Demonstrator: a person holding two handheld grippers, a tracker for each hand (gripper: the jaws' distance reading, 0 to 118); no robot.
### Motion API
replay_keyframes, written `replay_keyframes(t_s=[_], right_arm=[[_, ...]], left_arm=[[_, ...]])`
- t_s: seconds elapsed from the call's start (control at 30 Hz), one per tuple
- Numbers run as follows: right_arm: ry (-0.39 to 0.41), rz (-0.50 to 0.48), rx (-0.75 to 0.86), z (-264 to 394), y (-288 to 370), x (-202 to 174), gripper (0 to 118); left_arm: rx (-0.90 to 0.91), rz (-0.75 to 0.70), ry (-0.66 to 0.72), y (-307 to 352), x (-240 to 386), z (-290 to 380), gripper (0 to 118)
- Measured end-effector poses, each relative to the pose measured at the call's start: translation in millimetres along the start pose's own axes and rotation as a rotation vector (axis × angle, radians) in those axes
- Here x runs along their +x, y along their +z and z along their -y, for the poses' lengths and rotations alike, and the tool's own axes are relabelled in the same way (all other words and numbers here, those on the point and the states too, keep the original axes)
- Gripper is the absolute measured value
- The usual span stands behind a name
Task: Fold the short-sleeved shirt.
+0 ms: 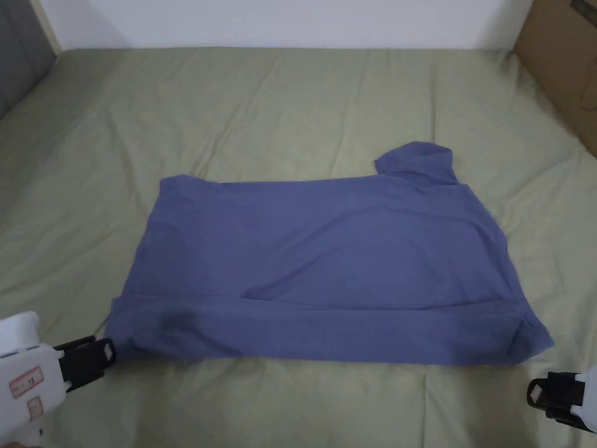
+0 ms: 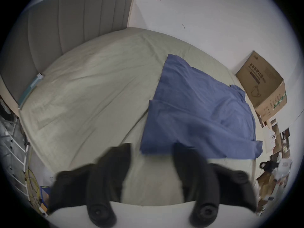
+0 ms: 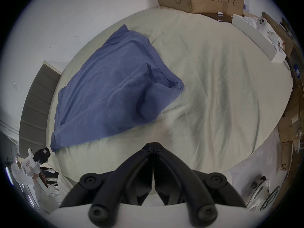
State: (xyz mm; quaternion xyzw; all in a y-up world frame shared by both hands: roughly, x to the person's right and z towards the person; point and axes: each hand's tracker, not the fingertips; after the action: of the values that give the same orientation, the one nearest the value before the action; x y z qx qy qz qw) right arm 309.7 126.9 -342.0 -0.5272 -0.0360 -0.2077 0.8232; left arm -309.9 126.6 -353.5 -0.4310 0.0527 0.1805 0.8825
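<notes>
Head view showed the blue short-sleeved shirt (image 1: 326, 262) lying flat in the middle of the bed (image 1: 262, 105), laid sideways with its near long edge folded over into a band and one sleeve (image 1: 417, 160) sticking out at the far right. The pale green bedsheet (image 1: 291, 396) under it was creased. The left tongs (image 1: 108, 351) hovered at the shirt's near left corner, just beside the cloth; in the left gripper view the left tongs (image 2: 152, 146) had their jaws apart, with nothing between them but sheet and the shirt's corner close ahead. The right tongs (image 1: 533, 392) sat near the shirt's near right corner, apart from it; in the right gripper view the right tongs (image 3: 153, 145) were pressed together and empty. A cardboard box (image 1: 562, 64) stood at the far right, a grey headboard (image 1: 20, 52) at the far left.
</notes>
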Motion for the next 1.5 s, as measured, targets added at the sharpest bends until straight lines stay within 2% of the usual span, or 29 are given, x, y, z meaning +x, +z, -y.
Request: replay_keyframes(t_s=[0.03, 0.07, 0.13, 0.17, 0.2, 0.23, 0.27, 0.3, 0.33, 0.37, 0.43, 0.5, 0.53, 0.57, 0.6, 0.67, 0.7, 0.73, 0.77, 0.8, 0.87, 1.03, 1.2, 1.43, 1.47, 1.5], right_arm=[[-0.008, 0.000, 0.005, -0.1, 0.1, 0.0, 0], [-0.010, -0.012, 0.007, -1.4, 1.7, 0.3, 0], [-0.038, -0.022, 0.028, -3.3, 2.2, 0.7, 0], [-0.046, -0.030, 0.042, -5.0, 1.6, 1.3, 4], [-0.048, -0.030, 0.046, -8.5, 1.7, 3.2, 18], [-0.058, -0.025, 0.050, -12.2, 0.8, 2.0, 52], [-0.059, -0.023, 0.045, -15.7, -2.2, 0.5, 77], [-0.059, -0.026, 0.042, -18.7, -6.4, -0.7, 86], [-0.053, -0.042, 0.049, -23.7, -10.4, -1.2, 86], [-0.041, -0.044, 0.051, -29.6, -18.3, -3.3, 86], [-0.020, 0.015, 0.018, -41.8, -37.0, -9.5, 86], [0.001, 0.006, -0.015, -51.3, -55.9, -12.1, 85], [0.002, 0.006, -0.045, -54.2, -68.1, -14.0, 80], [-0.023, 0.079, -0.090, -54.8, -76.0, -18.1, 79], [-0.020, 0.113, -0.086, -56.2, -76.5, -21.1, 72], [0.066, 0.108, -0.044, -56.1, -63.0, -30.7, 36], [0.089, 0.120, -0.027, -55.7, -57.9, -31.8, 30], [0.075, 0.122, -0.023, -55.5, -51.8, -29.9, 24], [0.046, 0.064, -0.036, -57.2, -49.7, -24.9, 20], [-0.010, 0.047, -0.042, -58.1, -46.8, -22.1, 16], [-0.006, 0.051, -0.034, -56.6, -39.0, -18.8, 10], [0.069, 0.044, -0.019, -36.9, -4.9, -21.3, 8], [0.047, 0.044, -0.034, 6.0, 27.4, -8.2, 8], [0.086, 0.083, -0.110, 47.2, 18.7, 0.0, 9], [0.095, 0.070, -0.101, 48.4, 16.3, -0.1, 17], [0.098, 0.071, -0.099, 47.0, 17.8, -2.3, 39]], left_arm=[[-0.022, 0.016, 0.016, -10.0, 4.0, -5.8, 78], [-0.036, 0.022, 0.022, -18.0, 6.7, -8.9, 81], [-0.067, 0.039, 0.024, -35.5, 10.2, -8.1, 75], [-0.131, 0.002, 0.018, -45.1, 16.3, -6.4, 62], [-0.170, -0.032, 0.002, -50.6, 18.4, -3.2, 41], [-0.159, -0.086, -0.034, -50.9, 21.7, 0.5, 31], [-0.108, -0.042, -0.026, -43.4, 21.9, 0.7, 20], [-0.098, 0.006, -0.015, -43.3, 25.1, -0.5, 9], [-0.123, 0.055, 0.035, -45.2, 24.3, -3.5, 9], [-0.134, 0.014, 0.048, -47.6, 26.4, -5.0, 9], [-0.146, -0.004, -0.015, -46.9, 31.7, -6.9, 8], [-0.142, -0.030, -0.102, -43.5, 41.1, -9.4, 8], [-0.144, -0.036, -0.133, -42.3, 44.6, -10.7, 8], [-0.147, -0.041, -0.149, -43.1, 44.1, -10.8, 9], [-0.147, -0.038, -0.142, -41.1, 44.5, -12.3, 9], [-0.135, -0.027, -0.137, -34.2, 43.8, -16.1, 9], [-0.131, -0.023, -0.136, -32.0, 40.9, -16.3, 9], [-0.125, -0.015, -0.134, -28.9, 40.6, -18.2, 9], [-0.120, -0.006, -0.136, -26.5, 41.1, -19.7, 9], [-0.119, -0.008, -0.141, -24.4, 42.7, -20.8, 8], [-0.116, -0.005, -0.166, -18.2, 41.7, -20.5, 9], [-0.106, 0.002, -0.193, 1.7, 39.3, -15.9, 8], [-0.112, -0.017, -0.211, 29.1, 26.8, 6.6, 8], [-0.180, -0.037, -0.242, 32.1, 8.4, 41.1, 9], [-0.193, -0.038, -0.230, 28.4, 7.5, 41.0, 15], [-0.193, -0.051, -0.222, 28.6, 9.7, 39.4, 29]])
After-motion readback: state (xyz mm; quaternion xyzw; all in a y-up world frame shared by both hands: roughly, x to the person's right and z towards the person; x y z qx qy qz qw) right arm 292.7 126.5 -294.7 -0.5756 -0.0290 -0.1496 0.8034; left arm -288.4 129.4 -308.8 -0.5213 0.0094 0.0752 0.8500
